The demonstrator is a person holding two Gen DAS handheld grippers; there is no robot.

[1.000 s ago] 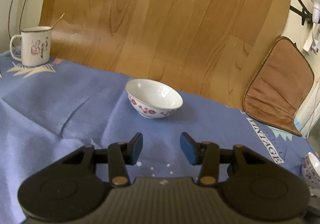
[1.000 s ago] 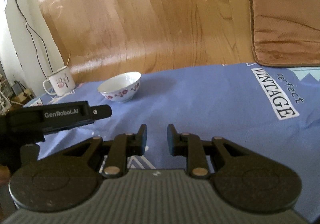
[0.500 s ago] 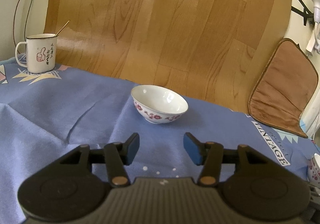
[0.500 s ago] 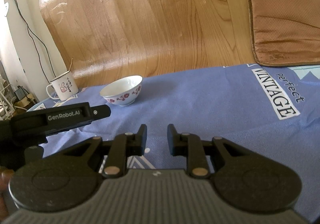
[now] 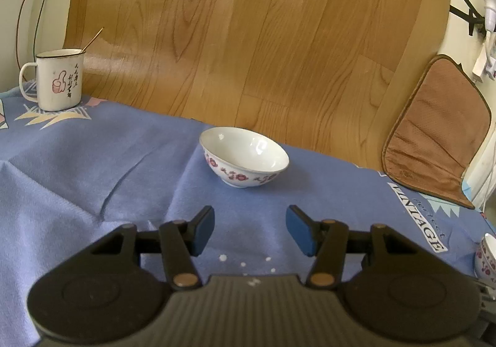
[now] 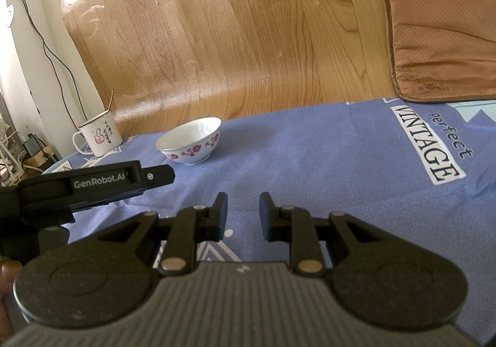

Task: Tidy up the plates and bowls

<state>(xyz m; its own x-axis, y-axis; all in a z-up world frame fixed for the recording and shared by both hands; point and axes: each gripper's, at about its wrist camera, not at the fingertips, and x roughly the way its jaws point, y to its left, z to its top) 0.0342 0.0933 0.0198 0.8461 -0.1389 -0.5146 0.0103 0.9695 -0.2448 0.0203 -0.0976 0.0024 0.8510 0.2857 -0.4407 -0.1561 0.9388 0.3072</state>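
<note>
- Two grippers hover over the blue cloth (image 5: 77, 167), and neither grasps anything.
- The step in hand looks like the approach to a pick: the left gripper (image 5: 250, 229) faces the bowl (image 5: 245, 158), which sits upright on the cloth just ahead of its tips, apart from them.
- Its jaws have just been opening and stand spread with nothing between them; only bare cloth shows in the gap.
- The right gripper (image 6: 243, 213) has its jaws parted by a narrow gap, also with nothing in it, over the cloth near the "VINTAGE" print (image 6: 427, 145).
- In the right view the left gripper (image 6: 93, 189) shows from the side, low over the cloth, with the bowl (image 6: 190, 142) beyond its tip and a mug (image 6: 99, 136) further left by the wooden board (image 6: 248, 21).
- A second bowl (image 5: 486, 257) peeks in at the right edge of the left view; it is probably where this one should be stacked, though that is a guess.
- Next, the left gripper likely needs to move forward and down so that one pad goes inside the rim and one outside, then close.
- Both grippers tilt gently downward, pointing across the cloth toward the board.
</note>
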